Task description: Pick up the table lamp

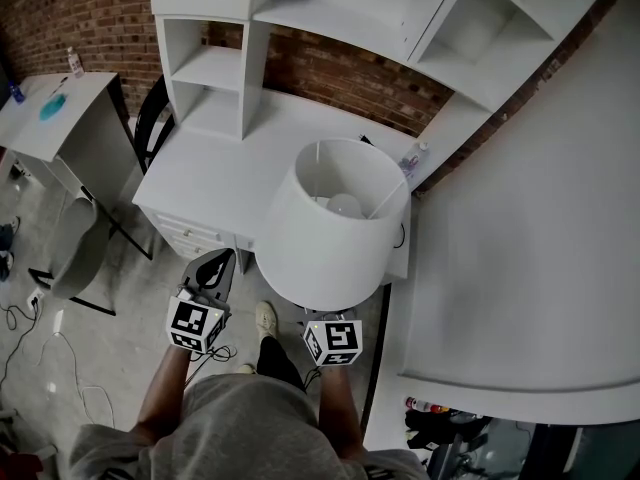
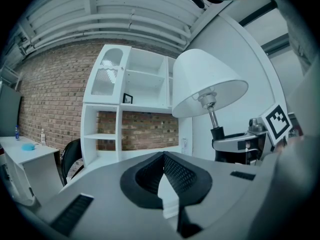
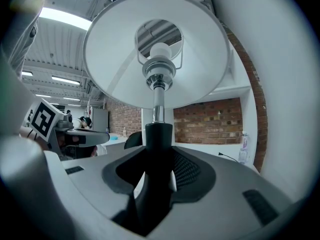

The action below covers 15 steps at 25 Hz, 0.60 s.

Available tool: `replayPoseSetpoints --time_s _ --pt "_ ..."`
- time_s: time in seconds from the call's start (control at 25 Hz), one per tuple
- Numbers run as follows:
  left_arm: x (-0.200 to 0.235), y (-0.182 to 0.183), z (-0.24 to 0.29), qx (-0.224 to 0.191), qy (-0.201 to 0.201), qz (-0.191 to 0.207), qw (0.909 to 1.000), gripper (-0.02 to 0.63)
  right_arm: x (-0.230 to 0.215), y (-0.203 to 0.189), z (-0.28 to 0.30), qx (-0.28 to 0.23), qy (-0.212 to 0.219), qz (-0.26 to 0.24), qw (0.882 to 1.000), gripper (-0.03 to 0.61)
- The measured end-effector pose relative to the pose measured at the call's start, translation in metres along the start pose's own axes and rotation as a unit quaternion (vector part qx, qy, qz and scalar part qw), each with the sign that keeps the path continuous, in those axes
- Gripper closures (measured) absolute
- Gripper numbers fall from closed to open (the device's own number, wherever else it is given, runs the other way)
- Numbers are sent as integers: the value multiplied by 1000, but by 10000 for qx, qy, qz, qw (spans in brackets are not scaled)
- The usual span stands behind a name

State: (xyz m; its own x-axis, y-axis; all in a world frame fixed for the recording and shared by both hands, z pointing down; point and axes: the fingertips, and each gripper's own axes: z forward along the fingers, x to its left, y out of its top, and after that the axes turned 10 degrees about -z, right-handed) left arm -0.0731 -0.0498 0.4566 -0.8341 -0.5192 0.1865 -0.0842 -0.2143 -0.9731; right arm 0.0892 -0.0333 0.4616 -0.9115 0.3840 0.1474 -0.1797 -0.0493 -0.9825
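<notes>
Right, the right hand-held gripper (image 3: pixel 159 156) has the lamp (image 1: pixel 325 228) clamped by its black stem (image 3: pixel 158 134), jaws spread fairly wide around it, just below the chrome neck. White shade (image 3: pixel 115 59) sits on top, bulb (image 1: pixel 344 205) showing inside. From the head view the shade hangs over the front right edge of the white desk (image 1: pixel 220 168); the base is out of sight. Over on the other side, the left hand-held gripper (image 1: pixel 218 266) sits beside the shade, jaws closed together on nothing.
</notes>
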Motion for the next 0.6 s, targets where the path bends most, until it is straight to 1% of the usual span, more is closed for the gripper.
replayPoseSetpoints --time_s 0.6 --pt "-4 1 4 3 -15 6 10000 611 -8 1 0 -35 -14 -24 10000 411"
